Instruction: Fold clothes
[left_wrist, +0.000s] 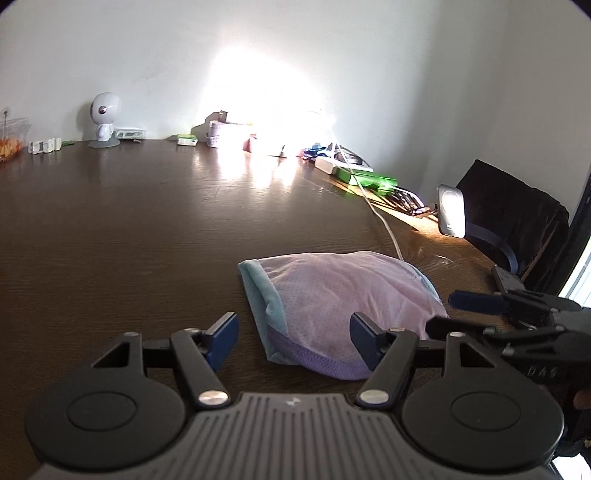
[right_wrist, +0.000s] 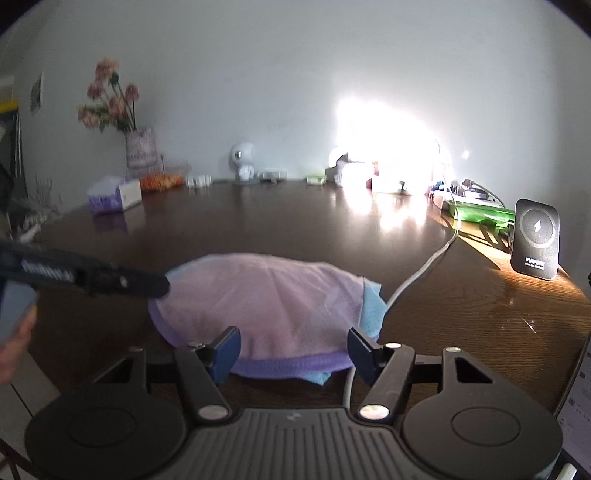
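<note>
The left gripper (left_wrist: 293, 341) has its jaws spread apart, with nothing clamped between the blue pads (left_wrist: 223, 341). It is positioned low over the dark wooden table (left_wrist: 129, 240), at the near edge of the folded garment (left_wrist: 332, 306). One pad stands over the garment's purple hem; contact cannot be confirmed.

The right gripper (right_wrist: 293, 354) is likewise released, its jaws standing wide. The garment's purple hem (right_wrist: 291, 367) lies in the gap between the pads (right_wrist: 225, 354), which do not press on it. In the left wrist view the right gripper (left_wrist: 439, 312) appears at the right margin, just beside the garment's right edge.

The garment is a pink mesh piece with light blue trim, folded into a compact rounded bundle. It rests flat on the table directly ahead of both grippers.

A white cable (right_wrist: 424, 273) runs across the table past the garment's right side. A black wireless charger stand (right_wrist: 535, 240) stands upright near the right table edge. Along the far wall are a small white robot figurine (right_wrist: 243, 162), a vase of pink flowers (right_wrist: 140, 147), a tissue box (right_wrist: 114, 195) and green boxes (right_wrist: 480, 212). Strong glare washes out the items at the back centre
</note>
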